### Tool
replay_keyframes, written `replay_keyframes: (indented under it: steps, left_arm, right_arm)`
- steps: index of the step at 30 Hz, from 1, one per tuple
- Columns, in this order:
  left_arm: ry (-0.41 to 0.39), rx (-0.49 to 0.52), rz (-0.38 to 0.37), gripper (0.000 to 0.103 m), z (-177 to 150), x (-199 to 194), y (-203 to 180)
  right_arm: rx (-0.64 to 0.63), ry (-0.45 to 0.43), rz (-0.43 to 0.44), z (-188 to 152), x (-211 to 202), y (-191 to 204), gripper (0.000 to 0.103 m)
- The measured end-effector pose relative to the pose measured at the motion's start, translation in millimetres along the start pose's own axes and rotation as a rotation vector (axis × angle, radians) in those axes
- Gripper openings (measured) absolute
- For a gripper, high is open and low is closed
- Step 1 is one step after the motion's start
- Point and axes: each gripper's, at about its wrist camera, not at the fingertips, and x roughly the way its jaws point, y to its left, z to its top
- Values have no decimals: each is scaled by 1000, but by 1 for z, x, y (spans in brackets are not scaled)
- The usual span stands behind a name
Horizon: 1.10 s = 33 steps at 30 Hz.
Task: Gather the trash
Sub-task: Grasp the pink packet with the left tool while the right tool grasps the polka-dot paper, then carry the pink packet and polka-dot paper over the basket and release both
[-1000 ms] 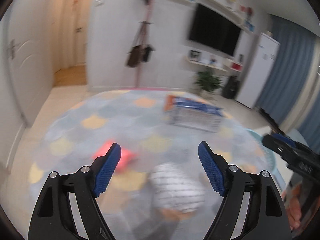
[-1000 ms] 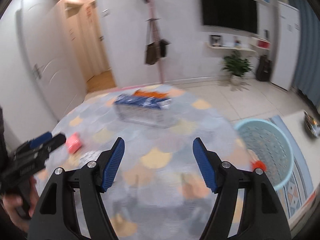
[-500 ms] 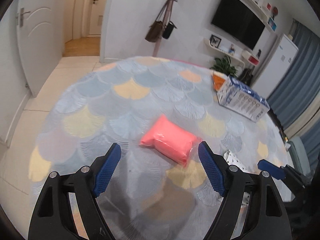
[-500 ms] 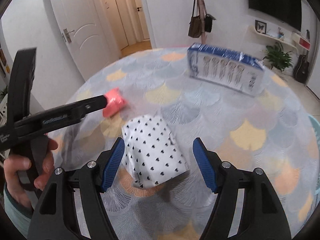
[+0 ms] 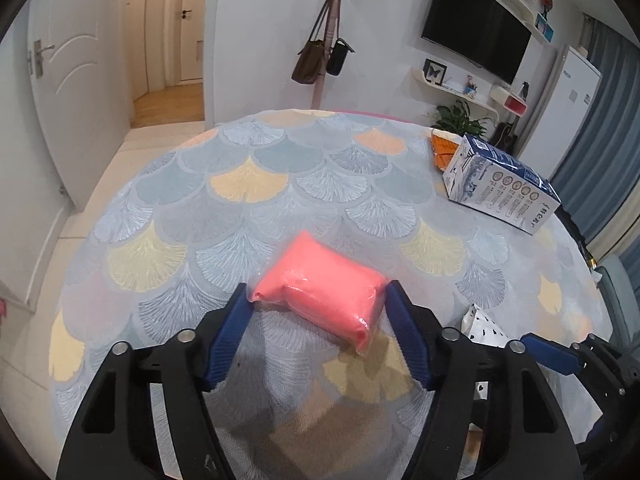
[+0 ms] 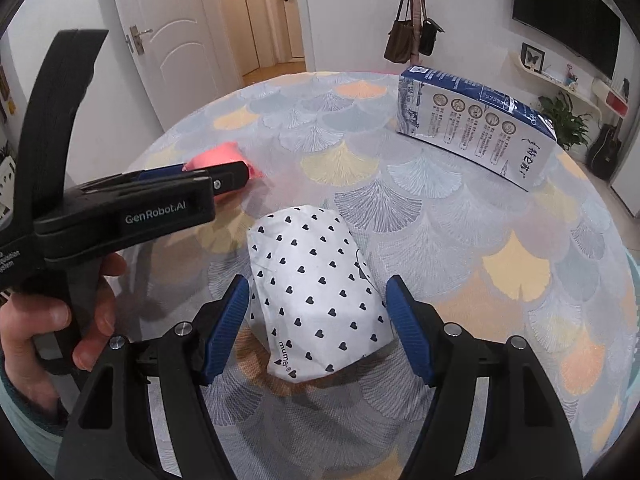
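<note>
A pink plastic-wrapped packet (image 5: 320, 284) lies on the round table with the fan-pattern cloth (image 5: 248, 184). My left gripper (image 5: 318, 312) is open, its blue pads on either side of the packet's near end. A white pouch with black hearts (image 6: 316, 292) lies on the cloth. My right gripper (image 6: 318, 304) is open with its pads on either side of the pouch. The pouch's corner shows in the left wrist view (image 5: 480, 326). The pink packet (image 6: 216, 158) also shows in the right wrist view, partly behind the left gripper.
A blue and white carton (image 5: 500, 184) lies on its side at the table's far right, also in the right wrist view (image 6: 476, 124). An orange packet (image 5: 442, 150) lies behind it. A coat stand with bags (image 5: 324, 56) stands beyond the table.
Both grippers have come down and forward to the table. The left now straddles the pink packet; the right now straddles the heart-print pouch. Both stayed open.
</note>
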Motion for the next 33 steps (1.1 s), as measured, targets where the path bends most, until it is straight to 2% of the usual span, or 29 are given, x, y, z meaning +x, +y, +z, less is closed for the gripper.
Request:
replay_keyframes:
  steps: [3,4,6,9,12,15,21,27,33]
  left_arm:
    - [-8,-6,-10,56,0,-2,1]
    - [-9,-9,-15,55,-1,-2,2]
    - [-14,-15,-24,54,-1,-4,3]
    - [-26,-19,-42,53,-1,-6,4]
    - [-32,-21,-46,53,0,-8,4]
    - [-26,-19,-36,53,1,-8,2]
    - [-42,16,-93,53,6,-25,-20]
    - [-69,106,-167,53,12,-44,-66]
    - [-78,202,-258,53,21,-53,-127]
  right_arm:
    - [-18,2,-28,-1,2,4,65]
    - [-31,-1,-45,-1,3,7,59]
    - [-48,-12,-47,-2,2,11,34]
    - [-46,-28,-40,-3,-2,9,20]
    - [-22,-65,-26,-4,-10,4,16]
    - [4,-157,17,-6,-28,-4,15]
    - [98,-242,37,-12,-52,-29,14]
    - [161,-282,-24,-18,-76,-65,14]
    - [246,-369,-121,-20,-120,-119,14]
